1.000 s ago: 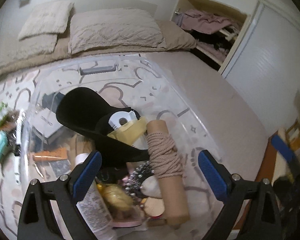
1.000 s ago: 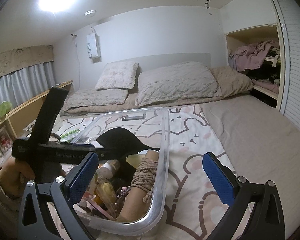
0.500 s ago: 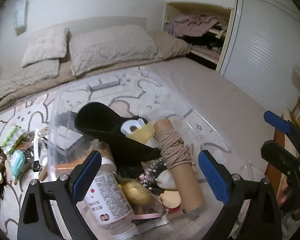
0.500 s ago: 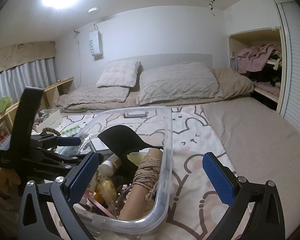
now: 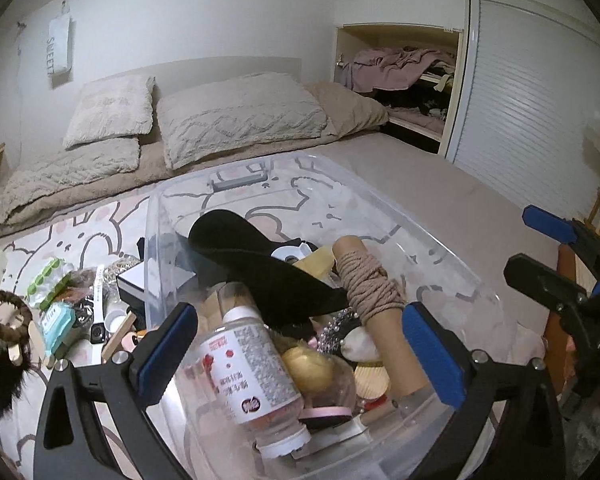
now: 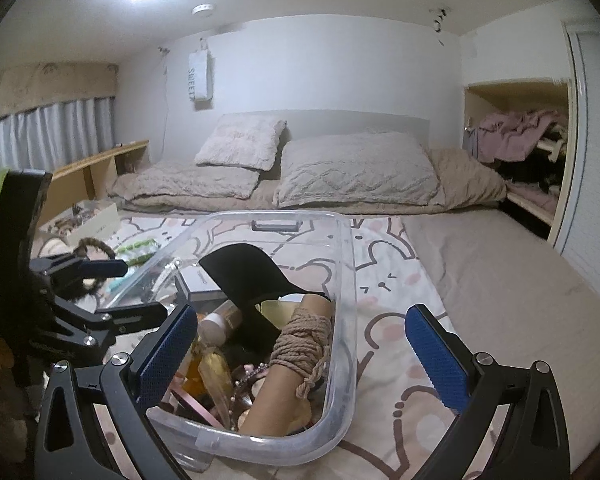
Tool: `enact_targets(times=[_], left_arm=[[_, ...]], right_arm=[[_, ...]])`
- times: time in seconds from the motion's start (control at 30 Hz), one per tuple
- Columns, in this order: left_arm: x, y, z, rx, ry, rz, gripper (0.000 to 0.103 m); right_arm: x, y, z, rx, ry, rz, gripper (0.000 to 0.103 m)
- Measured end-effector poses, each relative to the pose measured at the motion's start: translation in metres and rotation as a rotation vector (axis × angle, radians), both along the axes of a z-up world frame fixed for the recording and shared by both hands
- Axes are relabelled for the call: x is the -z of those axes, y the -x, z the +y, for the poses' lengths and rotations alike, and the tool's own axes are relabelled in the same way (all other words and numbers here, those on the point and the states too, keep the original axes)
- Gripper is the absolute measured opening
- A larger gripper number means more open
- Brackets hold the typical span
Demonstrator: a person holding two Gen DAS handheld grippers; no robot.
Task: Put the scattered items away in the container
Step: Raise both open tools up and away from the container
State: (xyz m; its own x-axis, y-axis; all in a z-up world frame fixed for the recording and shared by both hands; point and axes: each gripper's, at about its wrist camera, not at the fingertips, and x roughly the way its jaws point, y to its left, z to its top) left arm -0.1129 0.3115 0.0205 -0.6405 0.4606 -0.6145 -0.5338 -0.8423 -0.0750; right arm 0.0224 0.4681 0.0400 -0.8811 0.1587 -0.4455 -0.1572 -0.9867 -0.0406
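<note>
A clear plastic container (image 5: pixel 380 208) (image 6: pixel 346 280) sits on the patterned bedspread. It holds a black curved piece (image 5: pixel 260 264), a rope-wound cardboard tube (image 5: pixel 372 292), a white-capped bottle (image 5: pixel 252 372) and small trinkets. My left gripper (image 5: pixel 300 320) (image 6: pixel 120 288) hovers over the container's near left end. Its jaws are opening, and nothing is gripped between them. My right gripper (image 6: pixel 302 320) (image 5: pixel 556 248) stands open at the near end, also with nothing in it. Left of the container lie scattered items: a green strip (image 5: pixel 46 280), a teal pack (image 5: pixel 56 320), a white watch (image 5: pixel 98 312), a brown scrunchie (image 5: pixel 4 312).
Pillows (image 6: pixel 356 172) and a folded quilt lie at the head of the bed. An open closet with clothes (image 6: pixel 520 136) and a slatted door (image 5: pixel 532 92) are on the right. A wooden shelf (image 6: pixel 92 168) and an open white box (image 6: pixel 88 220) stand on the left.
The left gripper has drawn back and to the left, away from over the container. Its view has tilted up, and the scattered items and the right gripper now show in it.
</note>
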Motion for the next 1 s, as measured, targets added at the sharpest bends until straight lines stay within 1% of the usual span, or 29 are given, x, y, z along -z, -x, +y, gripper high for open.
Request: enact_targets(times=[0.17, 0.23, 0.43, 0.67, 1.0], left_arm=[[0.002, -0.004, -0.008, -0.004, -0.014, 0.000, 0.103], [0.002, -0.006, -0.013, -0.005, -0.016, 0.003, 0.103], [0.001, -0.015, -0.028, -0.018, -0.029, 0.017, 0.103], [-0.004, -0.021, -0.047, -0.032, -0.031, 0.034, 0.103], [-0.017, -0.027, -0.077, -0.057, -0.051, 0.061, 0.103]], right_arm=[[0.001, -0.002, -0.019, -0.002, -0.064, -0.001, 0.103], [0.002, -0.001, -0.025, 0.003, -0.073, -0.015, 0.103], [0.001, -0.001, -0.037, 0.012, -0.082, -0.032, 0.103], [-0.005, -0.002, -0.050, 0.024, -0.063, -0.018, 0.103], [-0.013, 0.001, -0.072, 0.020, -0.070, -0.005, 0.103]])
